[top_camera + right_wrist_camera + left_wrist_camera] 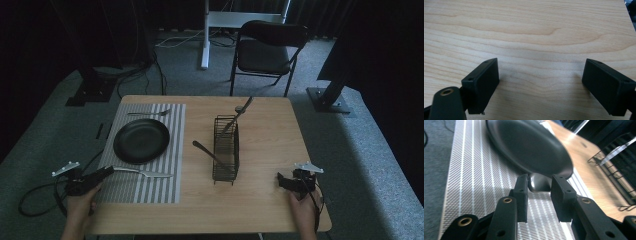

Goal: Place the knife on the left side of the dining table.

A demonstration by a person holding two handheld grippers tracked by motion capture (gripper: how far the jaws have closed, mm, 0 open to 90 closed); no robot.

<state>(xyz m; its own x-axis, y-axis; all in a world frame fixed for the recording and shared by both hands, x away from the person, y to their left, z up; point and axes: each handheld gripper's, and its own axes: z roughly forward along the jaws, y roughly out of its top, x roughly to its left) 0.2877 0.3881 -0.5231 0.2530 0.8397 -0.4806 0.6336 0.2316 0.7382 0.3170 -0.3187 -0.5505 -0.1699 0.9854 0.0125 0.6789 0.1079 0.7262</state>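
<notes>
A: Wooden table point(260, 210), striped grey placemat point(150, 187) under a round black plate point(141, 141). Silver fork point(145, 173) lies on the placemat just on the near side of the plate.

B: Left gripper point(106, 172)?

A: At the fork's handle end point(539, 183), handle between the jaws with small gaps on both sides, so no clamp. No earlier frame to compare.

B: Right gripper point(540, 85)?

A: Wide open over bare wood, well right of the plate, nothing between.

B: Advice?

A: Let go cleanly, back straight off along the handle, don't nudge the plate.

B: View differences?

A: High view adds black wire caddy point(226, 149) with cutlery, right of the plate. Left gripper view resolves the jaw gap.

Blk plate point(141, 140), grey-striped mat point(165, 185)
</notes>
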